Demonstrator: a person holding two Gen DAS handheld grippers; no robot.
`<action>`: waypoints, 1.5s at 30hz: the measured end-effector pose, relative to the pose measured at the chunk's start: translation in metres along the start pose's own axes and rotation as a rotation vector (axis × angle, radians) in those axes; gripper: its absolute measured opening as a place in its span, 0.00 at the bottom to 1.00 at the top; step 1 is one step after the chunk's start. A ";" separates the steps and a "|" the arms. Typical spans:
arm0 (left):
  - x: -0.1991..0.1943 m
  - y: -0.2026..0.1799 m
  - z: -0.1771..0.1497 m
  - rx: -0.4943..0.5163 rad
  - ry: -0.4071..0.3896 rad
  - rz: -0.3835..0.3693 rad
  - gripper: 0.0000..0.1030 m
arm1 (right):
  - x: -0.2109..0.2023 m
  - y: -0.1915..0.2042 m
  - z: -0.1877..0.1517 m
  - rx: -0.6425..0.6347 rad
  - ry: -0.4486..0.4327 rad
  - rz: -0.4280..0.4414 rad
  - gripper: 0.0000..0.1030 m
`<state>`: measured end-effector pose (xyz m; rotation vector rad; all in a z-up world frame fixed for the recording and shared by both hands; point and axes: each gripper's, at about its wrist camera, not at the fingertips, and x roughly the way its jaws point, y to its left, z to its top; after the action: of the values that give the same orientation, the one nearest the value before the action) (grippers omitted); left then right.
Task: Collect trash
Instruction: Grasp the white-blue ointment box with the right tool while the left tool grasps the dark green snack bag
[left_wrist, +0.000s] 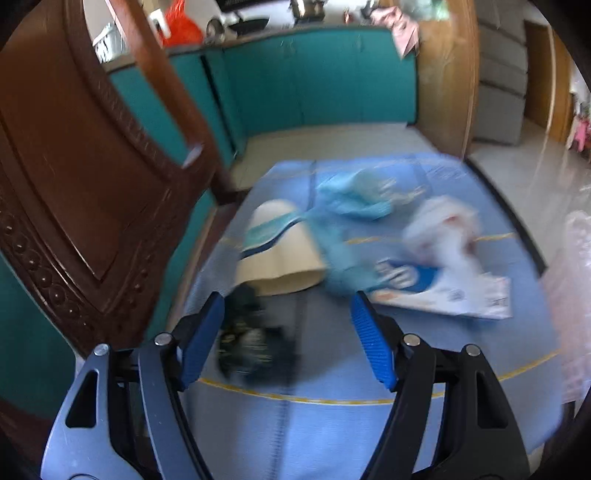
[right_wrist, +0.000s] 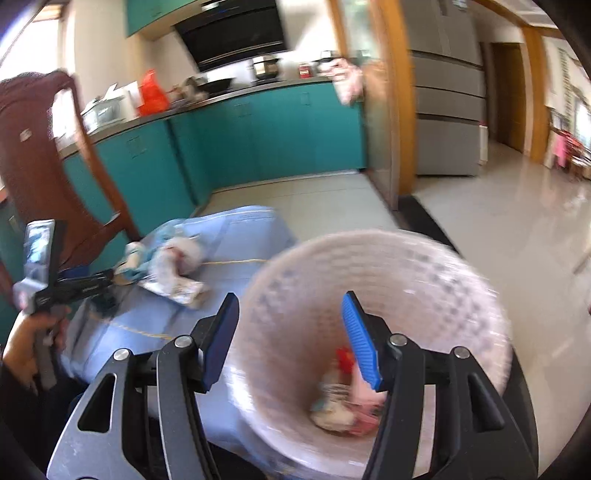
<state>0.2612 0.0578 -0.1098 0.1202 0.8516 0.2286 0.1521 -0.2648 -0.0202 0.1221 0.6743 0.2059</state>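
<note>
Teal kitchen cabinets (left_wrist: 317, 81) stand behind a desk (left_wrist: 332, 435) under a blue cloth, where the trash lies: a dark crumpled wrapper (left_wrist: 247, 339), a paper cup (left_wrist: 280, 254) on its side, a blue tissue wad (left_wrist: 347, 229) and a flat printed packet (left_wrist: 443, 291). Left tongs (left_wrist: 288, 332) hang open and empty, the wrapper just beside their left pad. Right tongs (right_wrist: 290, 336), also open and empty, hover over the white basket (right_wrist: 424, 266), which already holds some scraps. Judging by this, the next pickup is the wrapper: lower, close, carry to the basket
</note>
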 end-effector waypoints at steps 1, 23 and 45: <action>0.007 0.005 0.000 -0.004 0.019 0.006 0.70 | 0.009 0.014 0.003 -0.031 0.012 0.041 0.57; 0.033 0.046 -0.020 -0.131 0.136 -0.163 0.79 | 0.210 0.161 0.019 -0.466 0.382 0.184 0.71; 0.042 0.039 -0.021 -0.135 0.163 -0.204 0.79 | 0.195 0.161 0.008 -0.536 0.509 0.261 0.42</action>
<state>0.2661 0.1064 -0.1461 -0.1130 1.0004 0.1045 0.2818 -0.0644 -0.1041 -0.3713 1.0851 0.6753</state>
